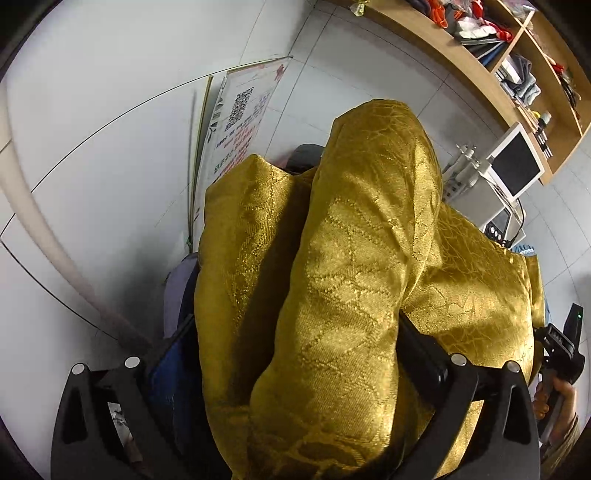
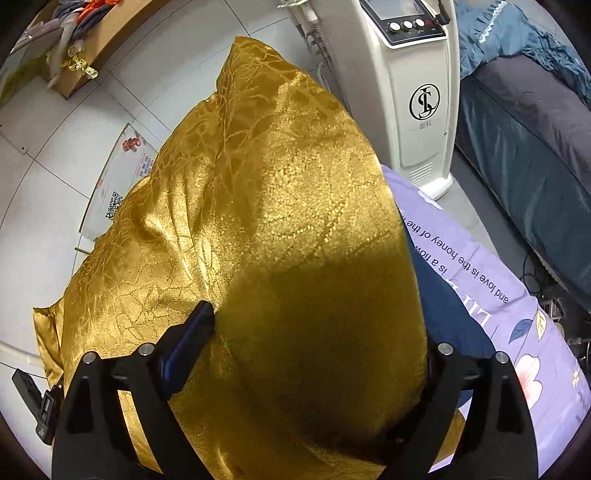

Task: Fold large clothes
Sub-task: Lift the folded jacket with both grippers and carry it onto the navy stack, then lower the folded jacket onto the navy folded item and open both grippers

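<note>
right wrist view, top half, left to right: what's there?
wooden shelf → leaflet on the floor → gold fabric → white machine → teal bedding

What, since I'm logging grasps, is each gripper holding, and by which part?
Nothing looks gripped: the gold cloth bulges loosely between the spread fingers of the left gripper and right gripper.

The gold cloth (image 1: 354,258) bulges up between both tongs, filling the gap of the left tongs (image 1: 295,354) and the right tongs (image 2: 317,347) and blocking the way straight ahead. To its left the tiled floor (image 1: 92,110) lies open, apart from a leaning poster (image 1: 240,122). To its right a white machine (image 2: 410,92) and a bed (image 2: 535,155) stand close.
</note>
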Motion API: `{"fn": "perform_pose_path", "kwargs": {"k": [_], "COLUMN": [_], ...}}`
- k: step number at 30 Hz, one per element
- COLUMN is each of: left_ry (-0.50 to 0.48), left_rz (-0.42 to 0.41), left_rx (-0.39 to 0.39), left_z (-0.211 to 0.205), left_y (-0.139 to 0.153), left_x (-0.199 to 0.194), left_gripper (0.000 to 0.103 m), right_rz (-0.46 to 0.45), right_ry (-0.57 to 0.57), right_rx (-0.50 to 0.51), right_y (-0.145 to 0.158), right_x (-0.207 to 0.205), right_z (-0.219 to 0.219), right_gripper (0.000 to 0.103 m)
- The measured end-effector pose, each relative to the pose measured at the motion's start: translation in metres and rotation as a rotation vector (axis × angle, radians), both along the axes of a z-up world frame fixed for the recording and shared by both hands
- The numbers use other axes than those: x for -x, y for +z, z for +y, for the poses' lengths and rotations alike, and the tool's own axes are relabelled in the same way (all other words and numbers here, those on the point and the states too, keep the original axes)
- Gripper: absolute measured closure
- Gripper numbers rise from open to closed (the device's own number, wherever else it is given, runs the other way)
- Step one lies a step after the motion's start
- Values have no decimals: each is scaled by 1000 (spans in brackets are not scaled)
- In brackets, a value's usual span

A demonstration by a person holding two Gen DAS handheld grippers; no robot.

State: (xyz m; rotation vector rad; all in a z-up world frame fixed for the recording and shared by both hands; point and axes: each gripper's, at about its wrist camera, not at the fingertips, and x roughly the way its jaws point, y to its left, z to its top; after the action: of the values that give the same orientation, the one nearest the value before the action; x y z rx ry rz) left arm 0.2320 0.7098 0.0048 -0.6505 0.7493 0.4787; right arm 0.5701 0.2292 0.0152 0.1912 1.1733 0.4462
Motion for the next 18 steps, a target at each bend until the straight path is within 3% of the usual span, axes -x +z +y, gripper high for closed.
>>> {"fn": "perform_pose_path", "kwargs": {"k": [5,7,9,13,15,18], "left_ry": [23,44,79,136,155,168], "left_rz": [18,-1,-21,-41,-28,-29], "left_rx": [24,8,-50,-154,-201,-301], "left_z": [1,0,-2,-5,-8,-22], "left_y": [9,21,39,70,81,102], "left_x": [4,12,23,40,44,52], "left_gripper": [5,6,6,6,6,6], "right_rz": [-5,-68,-136,-179,-214,-343], "right_ry": [-30,-81,-125,-148,-135,-139], "right_rx": [-7,-4,-31,-57,-46,26], "right_y": [8,24,41,62,74,96], "right_x": [9,13,20,27,35,57], "right_z": [-5,-13,-23,-33,-33,-30], "right_gripper": [13,13,13,13,13,13]}}
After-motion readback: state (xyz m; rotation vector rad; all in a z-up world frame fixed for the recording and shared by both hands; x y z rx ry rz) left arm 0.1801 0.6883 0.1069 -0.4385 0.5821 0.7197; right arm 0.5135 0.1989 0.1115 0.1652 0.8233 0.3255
